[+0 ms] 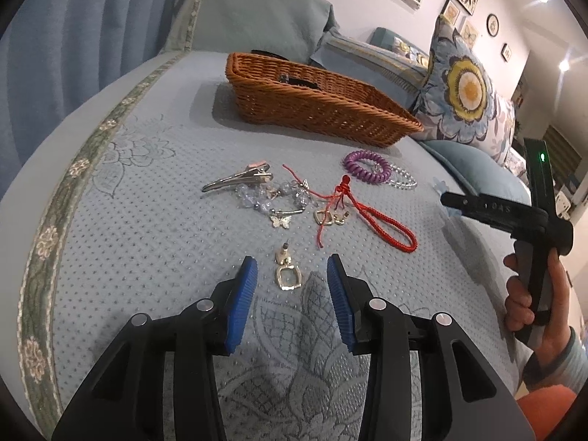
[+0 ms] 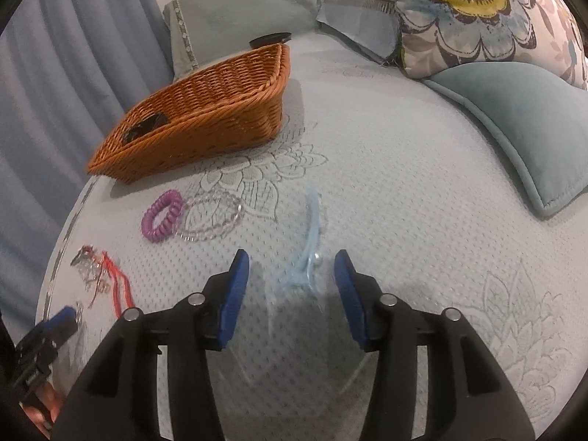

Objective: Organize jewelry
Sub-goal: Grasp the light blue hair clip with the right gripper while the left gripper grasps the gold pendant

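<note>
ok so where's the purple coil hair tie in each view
left wrist view: purple coil hair tie lies right of centre, just below the wicker basket, touching a clear bead bracelet.
right wrist view: hair tie lies left of centre, below the basket's near corner, bracelet on its right.
shared landmark: the wicker basket.

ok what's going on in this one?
A person is sorting jewelry on a bed into a wicker basket, one gripper in each hand. The left gripper is open around a gold earring, not yet pinching it. The right gripper is open over a pale blue hair clip. A purple coil tie, red cord and silver clip are still loose on the cover.
</note>
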Demonstrator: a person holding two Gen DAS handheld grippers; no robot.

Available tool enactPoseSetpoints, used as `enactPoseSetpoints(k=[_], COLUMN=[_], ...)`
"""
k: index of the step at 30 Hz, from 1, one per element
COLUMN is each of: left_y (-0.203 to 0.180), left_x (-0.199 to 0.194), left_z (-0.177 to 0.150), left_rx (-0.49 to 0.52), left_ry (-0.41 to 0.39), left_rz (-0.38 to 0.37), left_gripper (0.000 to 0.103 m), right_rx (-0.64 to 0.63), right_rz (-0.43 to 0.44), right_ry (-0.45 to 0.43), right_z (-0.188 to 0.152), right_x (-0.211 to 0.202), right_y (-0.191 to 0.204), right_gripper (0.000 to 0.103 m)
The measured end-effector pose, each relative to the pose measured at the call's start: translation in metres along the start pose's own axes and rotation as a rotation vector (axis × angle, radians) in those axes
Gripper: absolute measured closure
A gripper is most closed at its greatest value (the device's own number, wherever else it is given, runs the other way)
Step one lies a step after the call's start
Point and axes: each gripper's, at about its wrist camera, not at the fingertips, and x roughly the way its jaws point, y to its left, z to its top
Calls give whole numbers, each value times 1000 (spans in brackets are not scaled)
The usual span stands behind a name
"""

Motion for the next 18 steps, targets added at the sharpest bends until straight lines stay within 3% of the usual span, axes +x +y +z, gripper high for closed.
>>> enactPoseSetpoints(k=[4,6,8,18], left_y=[-18,-23,-24,-24], left_x=[6,7,7,-9], left_z=[-1,-2,-3,-7], left_rx=[89,118,127,127], left_ry=[10,12,8,-64], left_rz=[94,131,141,113], left_gripper=[66,72,91,90], right_rx=[-45,-62,-68,-116], right_rz=[-76,-98,-84,45], right_ry=[-1,-8,-12,-96], right_z=[2,1,0,-9], right_x=[8,8,8,-12], right_y=[11,13,13,18], right_gripper=[58,73,90,94])
